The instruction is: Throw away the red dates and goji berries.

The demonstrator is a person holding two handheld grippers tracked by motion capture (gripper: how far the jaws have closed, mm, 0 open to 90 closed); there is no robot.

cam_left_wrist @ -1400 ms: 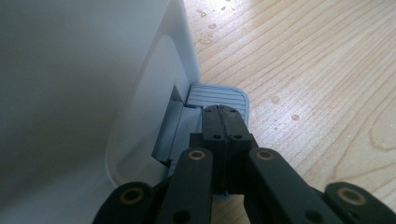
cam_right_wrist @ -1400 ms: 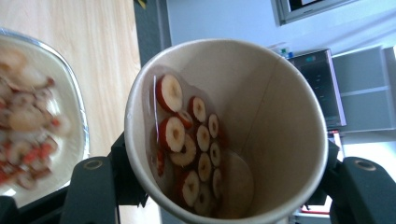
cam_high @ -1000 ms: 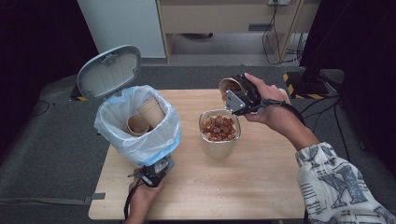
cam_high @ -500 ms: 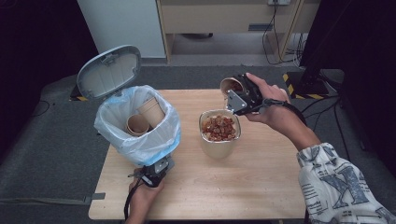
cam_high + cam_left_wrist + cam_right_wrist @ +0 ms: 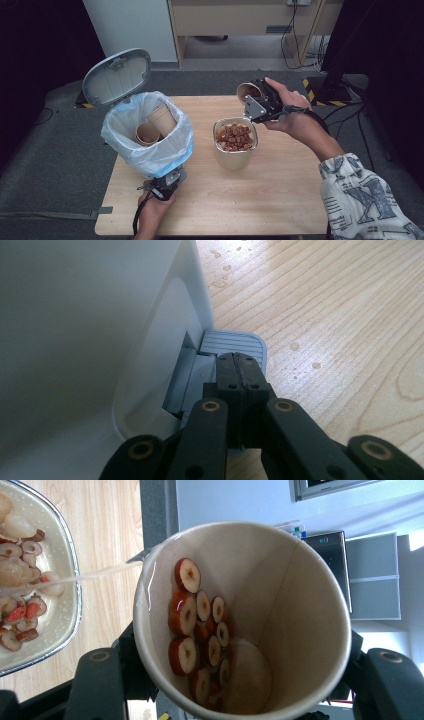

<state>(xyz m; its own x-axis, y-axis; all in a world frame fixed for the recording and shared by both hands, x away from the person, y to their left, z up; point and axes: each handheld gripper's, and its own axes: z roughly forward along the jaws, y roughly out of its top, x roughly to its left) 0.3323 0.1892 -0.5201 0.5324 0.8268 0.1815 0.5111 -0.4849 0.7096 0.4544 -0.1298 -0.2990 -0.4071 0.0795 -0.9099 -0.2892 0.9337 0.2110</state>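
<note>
Cup (image 5: 248,91) tipped over the bowl (image 5: 235,155), gripped by my right gripper (image 5: 260,104).
From above, my left gripper (image 5: 167,182) sits by the bin (image 5: 150,150). Its own view: jaws shut, pressing the pedal (image 5: 235,342). Right gripper view: fruit slices (image 5: 192,630) inside the cup, liquid (image 5: 90,574) running to the bowl.

Very little differs across the three high views. The paper cup (image 5: 248,91) in the right gripper (image 5: 256,102) sits at the same tilt beside the bowl (image 5: 235,145), and the left gripper (image 5: 167,181) presses at the same spot at the foot of the bin (image 5: 150,150). The one possible change is in the cup's contents: a thin stream of liquid runs from the rim toward the bowl, so the cup may hold less than it did, though the high view is too small to confirm it.
</note>
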